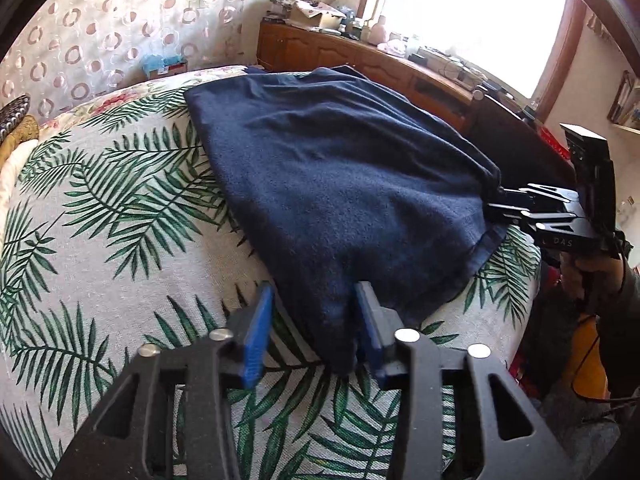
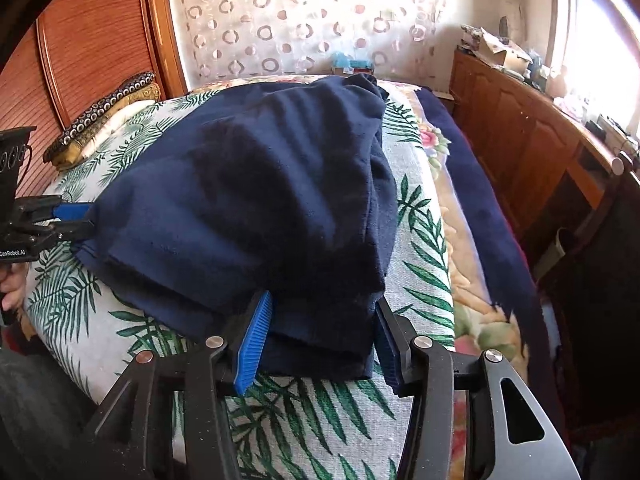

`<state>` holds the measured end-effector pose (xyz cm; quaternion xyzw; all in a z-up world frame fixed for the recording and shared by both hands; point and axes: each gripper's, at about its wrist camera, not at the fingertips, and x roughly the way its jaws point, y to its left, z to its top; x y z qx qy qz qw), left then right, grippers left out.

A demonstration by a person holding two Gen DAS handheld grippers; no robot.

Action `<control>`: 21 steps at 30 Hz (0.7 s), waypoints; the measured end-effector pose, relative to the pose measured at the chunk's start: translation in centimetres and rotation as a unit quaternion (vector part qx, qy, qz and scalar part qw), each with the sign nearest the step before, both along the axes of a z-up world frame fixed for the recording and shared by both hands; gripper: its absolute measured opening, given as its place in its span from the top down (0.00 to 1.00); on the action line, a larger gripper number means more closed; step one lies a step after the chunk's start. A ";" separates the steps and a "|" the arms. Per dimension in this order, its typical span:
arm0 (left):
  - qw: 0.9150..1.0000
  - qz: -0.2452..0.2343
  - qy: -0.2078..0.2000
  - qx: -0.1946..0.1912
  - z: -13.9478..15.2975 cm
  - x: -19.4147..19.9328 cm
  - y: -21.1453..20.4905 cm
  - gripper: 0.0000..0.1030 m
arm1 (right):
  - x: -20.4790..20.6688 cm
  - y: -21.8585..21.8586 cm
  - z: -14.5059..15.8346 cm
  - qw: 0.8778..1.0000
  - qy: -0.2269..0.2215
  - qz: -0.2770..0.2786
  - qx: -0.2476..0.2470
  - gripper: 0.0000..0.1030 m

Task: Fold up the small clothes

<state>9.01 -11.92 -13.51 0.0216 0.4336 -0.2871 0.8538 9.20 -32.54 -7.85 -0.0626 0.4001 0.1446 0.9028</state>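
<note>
You are in the middle of a fold: the dark blue garment point(image 1: 340, 160) lies on the bed point(image 1: 100, 200), on the cover with palm leaves, already doubled at least once, and each tool is at one near corner of it. The left gripper point(image 1: 314, 296) has its jaws released around the corner; one pad touches the cloth and the other stands a little apart from it, so nothing is held there yet. The right gripper point(image 2: 322, 300) has its jaws clenched on the thick folded corner, which fills the whole gap between the pads, and the cloth puckers toward it.

I judge the step to be taking both near corners, in order to carry this edge over to the far one. The next move calls first for a firm grip with the left jaws, catching all the layers and not only the top one. Then lift both corners together and level, so the edge stays straight and the layers below do not slide.

About containers: an open cardboard box point(image 1: 316, 14) stands on the wooden cabinet point(image 1: 360, 60) by the window, and a small box point(image 1: 166, 65) sits beyond the far end of the bed with something light blue in it; what the cardboard one holds I cannot tell
</note>
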 end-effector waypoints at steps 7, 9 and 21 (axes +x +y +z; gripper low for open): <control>0.999 -0.006 -0.022 -0.029 1.8 -0.2 0.3 0.94 | -0.2 -0.8 0.3 0.999 -0.014 0.004 0.038 0.91; 0.998 0.000 -0.043 -0.040 3.2 -0.3 0.6 0.94 | -0.6 -0.9 0.8 0.999 -0.025 0.007 0.045 0.91; 0.992 0.037 -0.102 -0.069 9.1 4.5 1.9 0.95 | 0.9 -1.5 7.4 0.987 -0.129 0.013 0.091 0.94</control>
